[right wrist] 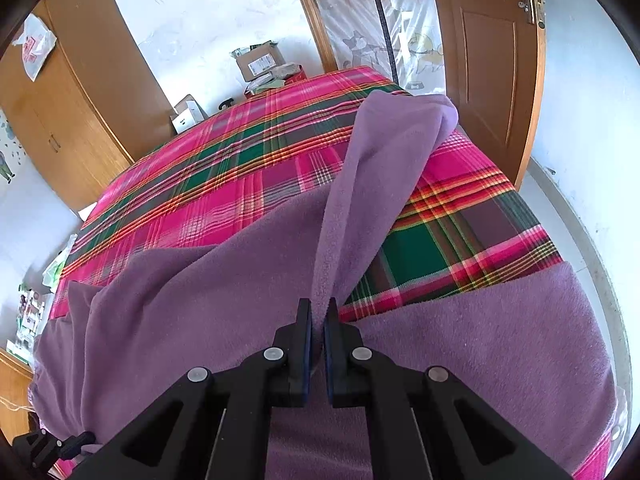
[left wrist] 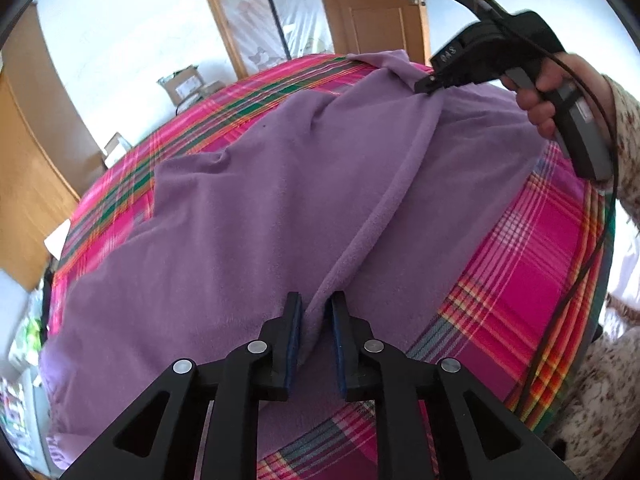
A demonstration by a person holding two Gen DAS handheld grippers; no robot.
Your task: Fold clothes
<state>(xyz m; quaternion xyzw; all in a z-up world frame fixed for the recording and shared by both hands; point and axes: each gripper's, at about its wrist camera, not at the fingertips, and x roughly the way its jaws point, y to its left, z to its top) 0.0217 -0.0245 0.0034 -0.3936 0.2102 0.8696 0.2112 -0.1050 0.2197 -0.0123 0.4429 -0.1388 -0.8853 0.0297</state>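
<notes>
Spreading across most of the bed, the purple fleece garment lay on a pink, green and orange plaid bedcover, and we saw a raised ridge of its fabric running between our two claws. At the near end of that ridge, the left claw stood with its jaws a little apart; the fold of fleece sat in the gap between them, and we could not see the pads pressing on it. At the far end, the right claw pinched the fleece near the bed's far edge, gripped by a hand in a floral-patterned sleeve, with a dark cable hanging from its handle.

From the right wrist view, the right claw had its jaws nearly together, clamped on a lifted strip of the same purple fleece garment, which rose away from the fingers toward the bed's far corner. More of the fleece lay flat to either side over the plaid bedcover.

Beyond the bed we saw a wooden door with a metal handle, a wooden wardrobe on the left, and cardboard boxes against the white wall.
</notes>
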